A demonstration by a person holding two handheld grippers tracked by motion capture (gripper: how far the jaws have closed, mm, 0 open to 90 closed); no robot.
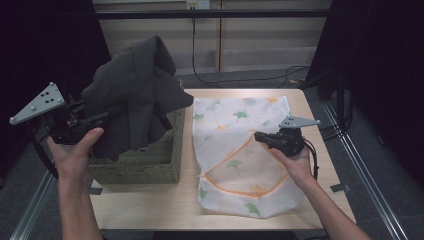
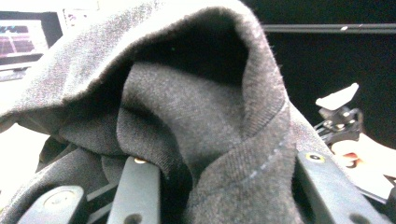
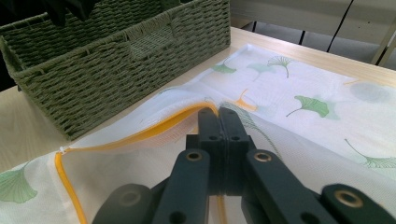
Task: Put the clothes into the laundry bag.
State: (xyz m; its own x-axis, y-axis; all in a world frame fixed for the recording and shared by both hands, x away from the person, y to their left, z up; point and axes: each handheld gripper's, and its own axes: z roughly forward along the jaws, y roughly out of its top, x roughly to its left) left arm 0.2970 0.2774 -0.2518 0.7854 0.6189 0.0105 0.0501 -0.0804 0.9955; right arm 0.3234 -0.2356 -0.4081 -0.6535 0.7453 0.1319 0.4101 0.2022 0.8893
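A dark grey knitted garment (image 1: 135, 85) hangs bunched above the green woven basket (image 1: 150, 165). My left gripper (image 1: 117, 111) is shut on it, and its lower folds still reach into the basket. In the left gripper view the garment (image 2: 196, 116) drapes over both jaws of that gripper (image 2: 233, 182). A white mesh laundry bag (image 1: 240, 120) printed with green leaves lies flat to the right of the basket. My right gripper (image 1: 257, 136) is shut on the orange zipper edge of its opening. The right gripper view shows the closed tips (image 3: 218, 114) pinching that edge of the bag (image 3: 303, 79).
The basket (image 3: 116, 60) stands at the table's left, right beside the bag. Bare wooden tabletop (image 1: 150, 205) runs along the front edge. Cables lie on the floor behind the table (image 1: 240, 80). The right gripper (image 2: 341, 121) appears far off in the left gripper view.
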